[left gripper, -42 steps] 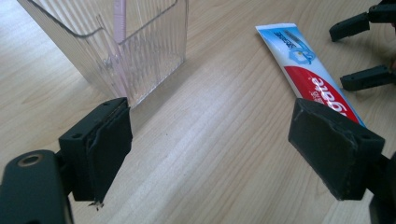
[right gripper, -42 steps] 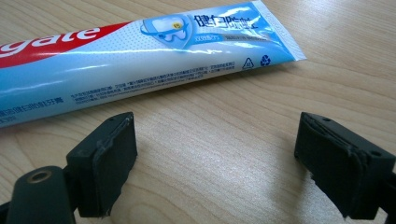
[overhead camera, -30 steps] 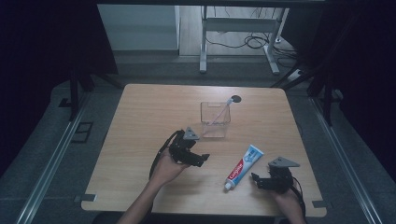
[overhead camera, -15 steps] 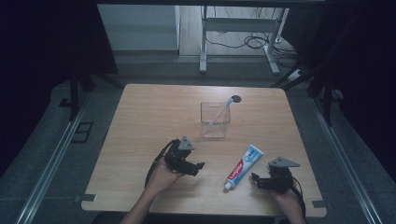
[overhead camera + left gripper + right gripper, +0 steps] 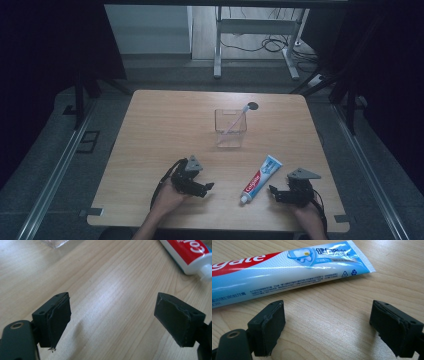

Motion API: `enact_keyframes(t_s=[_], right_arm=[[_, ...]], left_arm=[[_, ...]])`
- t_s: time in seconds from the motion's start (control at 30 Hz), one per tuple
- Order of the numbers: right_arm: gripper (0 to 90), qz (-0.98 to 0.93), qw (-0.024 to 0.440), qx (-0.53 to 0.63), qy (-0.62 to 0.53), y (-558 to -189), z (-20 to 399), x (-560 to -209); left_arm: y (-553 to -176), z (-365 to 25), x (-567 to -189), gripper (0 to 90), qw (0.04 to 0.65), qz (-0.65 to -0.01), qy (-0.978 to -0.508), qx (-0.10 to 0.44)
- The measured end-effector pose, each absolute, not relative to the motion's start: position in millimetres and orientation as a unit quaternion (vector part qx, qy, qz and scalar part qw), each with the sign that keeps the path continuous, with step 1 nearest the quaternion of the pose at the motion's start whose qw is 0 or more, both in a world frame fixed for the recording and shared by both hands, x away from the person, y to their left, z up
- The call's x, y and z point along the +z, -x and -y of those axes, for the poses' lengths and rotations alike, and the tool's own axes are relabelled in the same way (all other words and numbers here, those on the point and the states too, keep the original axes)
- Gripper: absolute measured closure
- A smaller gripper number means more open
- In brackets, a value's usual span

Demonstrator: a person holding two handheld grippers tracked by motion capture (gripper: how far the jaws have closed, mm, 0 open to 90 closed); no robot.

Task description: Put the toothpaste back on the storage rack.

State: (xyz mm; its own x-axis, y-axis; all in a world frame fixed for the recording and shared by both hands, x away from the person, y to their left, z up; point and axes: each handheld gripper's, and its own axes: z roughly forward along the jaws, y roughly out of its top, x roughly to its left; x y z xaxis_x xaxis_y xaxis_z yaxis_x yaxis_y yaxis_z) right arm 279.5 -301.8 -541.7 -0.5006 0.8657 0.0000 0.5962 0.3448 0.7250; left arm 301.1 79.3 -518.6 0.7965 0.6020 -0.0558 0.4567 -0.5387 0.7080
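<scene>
A blue, white and red toothpaste tube (image 5: pixel 259 178) lies flat on the wooden table (image 5: pixel 165 125), cap toward the front edge. Behind it stands a clear square cup (image 5: pixel 230 128) with a toothbrush (image 5: pixel 237 119) leaning inside. My left gripper (image 5: pixel 206 188) rests low near the front, left of the tube, jaws open and empty (image 5: pixel 112 320); the tube's cap end (image 5: pixel 192 255) shows at that view's top right. My right gripper (image 5: pixel 272 192) sits just right of the tube's cap end, open and empty (image 5: pixel 327 327), with the tube's body (image 5: pixel 287 272) lying across just beyond its jaws.
A small dark round spot (image 5: pixel 253 106) marks the table behind the cup. The table's front edge (image 5: pixel 215 227) runs close below both hands. Metal desk legs and cables (image 5: pixel 260 42) stand on the floor beyond the table.
My left gripper has drawn back from near the cup toward the front edge and lowered to the table. The right gripper, tube and cup have stayed put.
</scene>
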Motion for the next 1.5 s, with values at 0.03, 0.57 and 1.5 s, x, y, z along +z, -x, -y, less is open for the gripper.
enact_keyframes(t_s=[0.03,0.57,1.5], right_arm=[[13.3,-0.795,0.197,0.342,-0.460,-279.4,301.8,-541.6],[16.3,-0.793,0.200,0.344,-0.461,-277.4,300.9,-541.5],[89.2,-0.805,0.132,0.386,-0.431,-269.1,288.9,-502.4]], left_arm=[[-300.3,-80.1,-520.9,14.2,0.370,-0.303,-0.873,0.097],[-298.7,-91.0,-543.0,14.3,0.361,-0.306,-0.875,0.103],[-297.7,-89.7,-543.0,14.9,0.355,-0.308,-0.876,0.111]])
